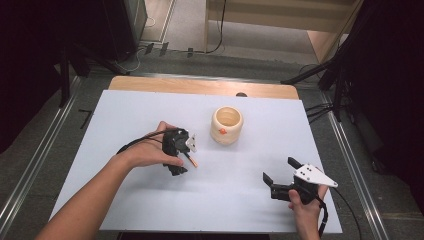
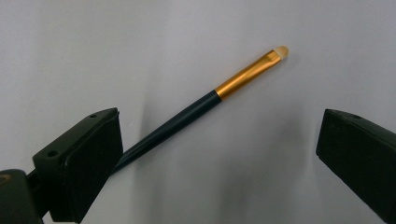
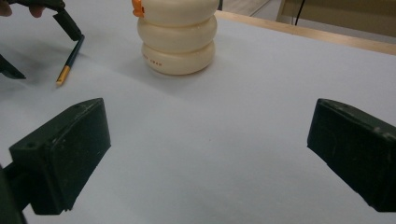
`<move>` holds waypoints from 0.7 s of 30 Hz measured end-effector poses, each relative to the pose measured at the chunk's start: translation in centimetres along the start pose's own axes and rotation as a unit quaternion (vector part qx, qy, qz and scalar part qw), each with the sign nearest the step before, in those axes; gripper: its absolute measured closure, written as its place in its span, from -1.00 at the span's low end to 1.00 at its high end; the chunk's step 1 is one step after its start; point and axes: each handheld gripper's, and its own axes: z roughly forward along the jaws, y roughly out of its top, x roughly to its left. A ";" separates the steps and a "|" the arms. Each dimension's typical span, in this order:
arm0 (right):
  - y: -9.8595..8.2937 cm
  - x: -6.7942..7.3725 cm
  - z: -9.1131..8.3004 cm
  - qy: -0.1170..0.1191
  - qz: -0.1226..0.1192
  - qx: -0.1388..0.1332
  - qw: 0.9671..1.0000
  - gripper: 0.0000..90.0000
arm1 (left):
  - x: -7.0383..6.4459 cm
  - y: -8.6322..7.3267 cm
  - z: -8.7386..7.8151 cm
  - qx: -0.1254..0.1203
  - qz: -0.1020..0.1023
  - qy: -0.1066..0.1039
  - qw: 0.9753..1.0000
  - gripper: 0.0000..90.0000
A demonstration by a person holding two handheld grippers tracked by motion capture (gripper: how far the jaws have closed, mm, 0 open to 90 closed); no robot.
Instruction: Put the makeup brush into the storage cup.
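Black-handled and gold-ferruled, the brush (image 2: 205, 105) is lying flat on the white table (image 1: 150, 200), left of the cream holder (image 1: 226, 125) and apart from it. The left gripper (image 1: 181, 156) is hovering directly over the brush, pointing down at the sheet; in the left gripper view its jaws are standing wide apart, gripping nothing, with the handle end passing under one jaw and the pale bristle tip reaching out between the two. The right gripper (image 1: 280, 169) is resting low at the near right of the table, well clear of both items, its jaws likewise spread wide and empty, and in the right gripper view it is facing the ribbed holder. The step in hand is judged to be the approach to pick up the brush; closure is not yet made. The next move is calling for the left gripper to centre the handle between its jaws, since the shaft is sitting off to one side, then to descend to the sheet and close squarely across the thin handle. A slim round shaft on a smooth surface is likely to roll or slip if caught off-centre. The holder's open top is looking like the probable destination.
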 end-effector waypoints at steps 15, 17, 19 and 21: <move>0.0 -0.1 0.1 0.000 0.001 0.005 1.000 -1.00 | 0.7 1.4 0.5 0.012 0.021 -0.005 1.000 -0.67; -0.1 -0.1 0.1 0.000 0.001 0.006 1.000 -1.00 | 1.0 1.4 0.4 0.016 0.019 -0.033 0.999 -0.53; -0.1 -0.2 0.1 0.000 0.002 0.006 1.000 -1.00 | 1.3 1.4 0.4 0.016 0.018 -0.061 0.998 -0.28; -0.1 -0.1 0.2 0.000 0.001 0.006 1.000 -1.00 | 1.4 1.5 0.4 0.020 0.018 -0.066 0.997 -0.26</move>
